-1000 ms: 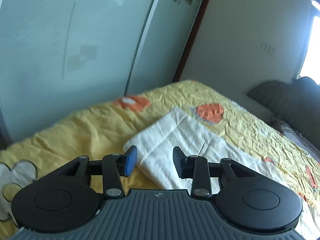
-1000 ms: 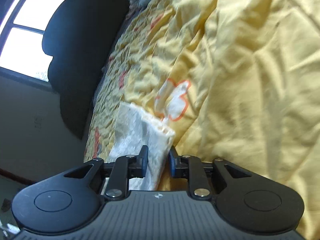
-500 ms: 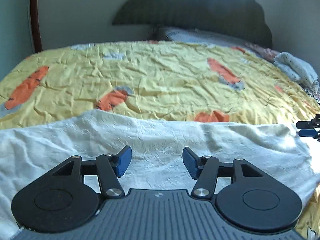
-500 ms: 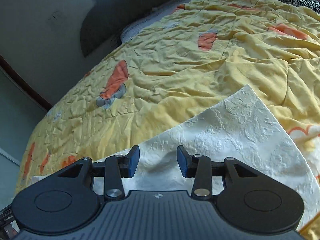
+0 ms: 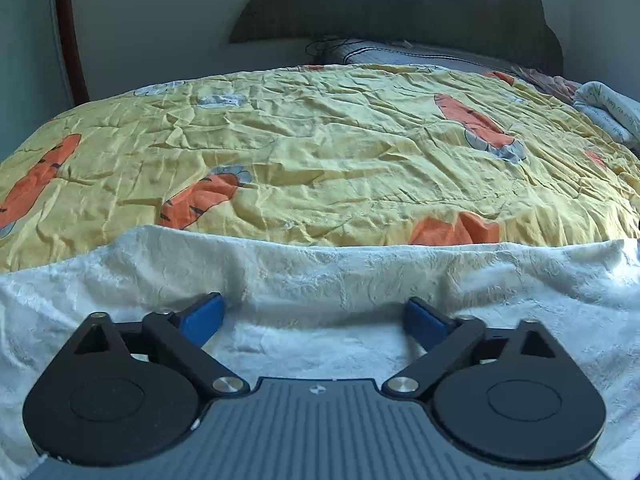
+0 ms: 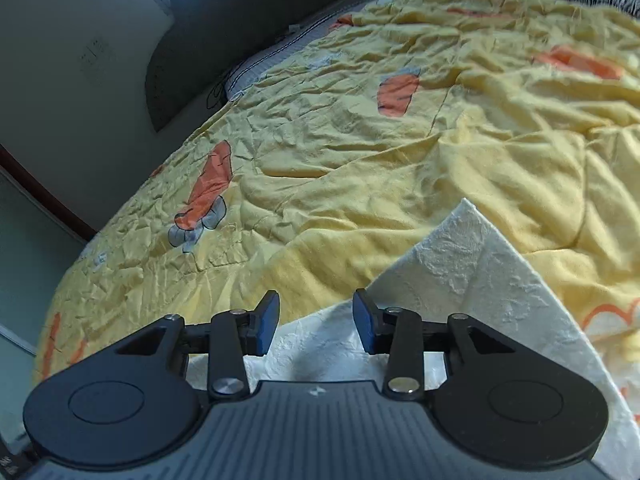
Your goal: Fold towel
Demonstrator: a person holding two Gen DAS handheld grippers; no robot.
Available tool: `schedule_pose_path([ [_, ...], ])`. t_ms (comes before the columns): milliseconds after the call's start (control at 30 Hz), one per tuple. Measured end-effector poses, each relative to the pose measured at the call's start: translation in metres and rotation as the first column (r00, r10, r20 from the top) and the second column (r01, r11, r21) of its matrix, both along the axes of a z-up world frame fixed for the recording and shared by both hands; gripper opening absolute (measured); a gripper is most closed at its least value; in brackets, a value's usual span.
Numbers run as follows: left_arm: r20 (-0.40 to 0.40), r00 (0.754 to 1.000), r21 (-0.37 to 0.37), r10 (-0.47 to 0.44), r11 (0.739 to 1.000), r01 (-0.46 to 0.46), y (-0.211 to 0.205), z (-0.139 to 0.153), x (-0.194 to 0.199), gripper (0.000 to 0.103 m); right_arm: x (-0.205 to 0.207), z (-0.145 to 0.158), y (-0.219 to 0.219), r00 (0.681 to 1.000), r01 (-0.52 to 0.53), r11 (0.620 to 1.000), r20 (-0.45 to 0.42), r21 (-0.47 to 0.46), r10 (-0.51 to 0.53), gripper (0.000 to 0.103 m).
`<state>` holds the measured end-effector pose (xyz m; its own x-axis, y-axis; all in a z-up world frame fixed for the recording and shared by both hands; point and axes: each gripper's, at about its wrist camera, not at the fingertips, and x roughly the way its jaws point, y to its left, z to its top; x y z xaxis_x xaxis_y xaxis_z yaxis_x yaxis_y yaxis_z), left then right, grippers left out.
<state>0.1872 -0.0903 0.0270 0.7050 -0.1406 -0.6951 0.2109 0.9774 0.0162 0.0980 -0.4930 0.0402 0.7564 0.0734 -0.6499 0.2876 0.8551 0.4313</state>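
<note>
A white textured towel (image 5: 320, 276) lies flat across the near part of a yellow bed cover, its far edge running from left to right in the left wrist view. My left gripper (image 5: 314, 320) hovers low over the towel's near half, open wide, nothing between its blue pads. In the right wrist view one corner of the towel (image 6: 480, 264) points away from me over the cover. My right gripper (image 6: 315, 322) stands open above the towel's edge, empty.
The yellow bed cover (image 5: 340, 148) with orange carrot prints spreads beyond the towel. A dark headboard (image 5: 400, 8) and a grey pillow (image 5: 400, 54) stand at the far end. Folded pale bedding (image 5: 608, 108) sits at the far right. A wall (image 6: 80, 60) lies to the left.
A second ago my right gripper was shut on the towel's corner; it has let go and now stands open. The left gripper swung round over the towel and opened wider.
</note>
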Motion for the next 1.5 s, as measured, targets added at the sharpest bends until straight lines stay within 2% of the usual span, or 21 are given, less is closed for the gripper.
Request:
schedule_pose_path([
  [33, 0.0, 1.0, -0.011, 0.005, 1.0, -0.005, 0.005, 0.006, -0.008, 0.082, -0.016, 0.007, 0.009, 0.999, -0.031, 0.999, 0.041, -0.043, 0.033, 0.042],
  [67, 0.011, 1.0, -0.033, -0.002, 0.999, 0.003, 0.011, 0.012, -0.018, 0.083, -0.03, 0.01, 0.014, 0.996, -0.057, 0.997, 0.071, -0.048, 0.06, 0.05],
  [100, 0.033, 0.999, -0.056, -0.011, 0.998, 0.013, 0.016, 0.017, -0.029, 0.084, -0.042, 0.009, 0.017, 0.993, -0.08, 0.996, 0.083, -0.034, 0.083, 0.065],
  [167, 0.045, 0.998, -0.072, -0.038, 0.997, 0.041, 0.019, 0.019, -0.043, 0.092, -0.051, -0.003, 0.016, 0.993, -0.107, 0.994, 0.04, -0.004, 0.107, 0.075],
  [200, 0.017, 0.999, -0.062, -0.05, 0.997, 0.05, 0.018, 0.015, -0.043, 0.095, -0.051, -0.017, 0.013, 0.996, -0.084, 0.996, -0.011, -0.002, 0.084, 0.075],
  [267, -0.044, 0.998, -0.038, -0.041, 0.999, 0.04, 0.016, -0.001, -0.035, 0.093, -0.063, -0.025, 0.003, 0.998, -0.046, 0.999, 0.052, 0.002, 0.045, 0.074],
  [367, 0.0, 1.0, -0.038, -0.03, 0.999, 0.03, 0.017, -0.007, -0.036, 0.099, -0.094, -0.014, -0.014, 0.99, 0.122, 0.99, 0.066, 0.07, -0.127, 0.074],
  [467, 0.021, 0.999, -0.04, -0.034, 0.999, 0.035, 0.018, -0.011, -0.04, 0.102, -0.148, -0.014, -0.041, 0.951, 0.214, 0.931, 0.156, 0.295, -0.268, 0.075],
  [533, 0.051, 0.998, -0.028, -0.041, 0.999, 0.043, 0.016, -0.014, -0.044, 0.103, -0.175, -0.025, -0.056, 0.931, 0.245, 0.869, 0.146, 0.429, -0.335, 0.075],
  [600, 0.055, 0.998, -0.029, -0.037, 0.999, 0.039, 0.015, -0.014, -0.044, 0.103, -0.192, -0.038, -0.067, 0.917, 0.284, 0.814, 0.106, 0.507, -0.385, 0.077],
  [700, 0.059, 0.998, -0.038, -0.034, 0.999, 0.036, 0.016, -0.014, -0.043, 0.103, -0.194, -0.052, -0.075, 0.917, 0.3, 0.782, 0.062, 0.546, -0.395, 0.077],
  [867, 0.063, 0.998, -0.04, -0.031, 0.999, 0.034, 0.016, -0.014, -0.045, 0.103, -0.171, -0.054, -0.079, 0.926, 0.257, 0.778, 0.085, 0.574, -0.369, 0.077],
  [967, 0.065, 0.997, -0.035, -0.028, 0.999, 0.031, 0.016, -0.014, -0.046, 0.103, -0.159, -0.057, -0.079, 0.913, 0.29, 0.749, 0.061, 0.596, -0.403, 0.075],
  [1067, 0.066, 0.997, -0.032, -0.026, 0.999, 0.028, 0.016, -0.014, -0.046, 0.103, -0.14, -0.054, -0.065, 0.952, 0.23, 0.773, 0.026, 0.592, -0.303, 0.075],
  [1133, 0.066, 0.997, -0.029, -0.026, 0.999, 0.028, 0.016, -0.014, -0.046, 0.103, -0.129, -0.057, -0.049, 0.981, 0.136, 0.764, 0.019, 0.631, -0.191, 0.075],
  [1200, 0.066, 0.997, -0.029, -0.026, 0.999, 0.028, 0.016, -0.014, -0.046, 0.103, -0.126, -0.054, -0.039, 0.986, 0.114, 0.801, 0.028, 0.588, -0.161, 0.075],
  [1233, 0.066, 0.997, -0.029, -0.026, 0.999, 0.028, 0.016, -0.014, -0.046, 0.103, -0.127, -0.054, -0.042, 0.98, 0.139, 0.802, 0.037, 0.581, -0.196, 0.075],
  [1333, 0.066, 0.997, -0.027, -0.026, 0.999, 0.028, 0.016, -0.014, -0.046, 0.103, -0.142, -0.064, -0.063, 0.922, 0.244, 0.701, 0.064, 0.67, -0.382, 0.075],
  [1367, 0.066, 0.997, -0.027, -0.026, 0.999, 0.027, 0.016, -0.014, -0.046, 0.103, -0.144, -0.067, -0.067, 0.914, 0.24, 0.672, 0.07, 0.7, -0.399, 0.075],
  [1400, 0.066, 0.997, -0.026, -0.026, 0.999, 0.027, 0.016, -0.014, -0.046, 0.103, -0.143, -0.067, -0.067, 0.919, 0.231, 0.674, 0.071, 0.702, -0.389, 0.075],
  [1500, 0.066, 0.997, -0.025, -0.026, 0.999, 0.028, 0.016, -0.014, -0.046, 0.103, -0.129, -0.062, -0.048, 0.969, 0.126, 0.747, 0.08, 0.653, -0.233, 0.075],
])
